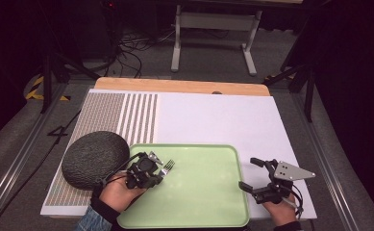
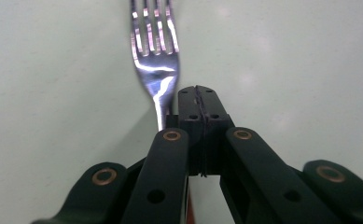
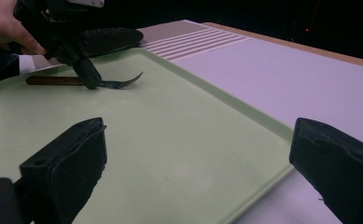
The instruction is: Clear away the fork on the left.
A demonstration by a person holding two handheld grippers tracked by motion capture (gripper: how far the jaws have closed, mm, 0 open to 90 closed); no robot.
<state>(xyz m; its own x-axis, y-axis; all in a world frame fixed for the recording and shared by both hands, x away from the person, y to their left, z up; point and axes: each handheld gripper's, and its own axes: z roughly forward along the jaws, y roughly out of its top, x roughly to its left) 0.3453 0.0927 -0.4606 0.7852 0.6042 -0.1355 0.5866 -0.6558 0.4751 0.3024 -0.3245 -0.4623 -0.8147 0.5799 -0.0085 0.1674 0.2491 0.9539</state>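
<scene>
So the pale green tray (image 1: pixel 208 192) is sitting at the near edge of the white mat (image 1: pixel 223 120), with its near rim hanging right at the table's near side. Most of the tray's floor is lying bare, so there's plenty of room in the middle and right. The fork (image 1: pixel 168 167) is lying in the tray's far left corner, tines pointing far-right, shiny metal head with a brownish handle. The left gripper (image 1: pixel 148 168) is coming down right beside the fork's neck; its jaws are pressing together with the fork just outside them. The right gripper (image 1: pixel 252 174) is hovering over the tray's right rim, jaws gaping wide, gripping nothing. A dark grey rounded cushion (image 1: pixel 94 159) is sitting just left of the tray.
</scene>
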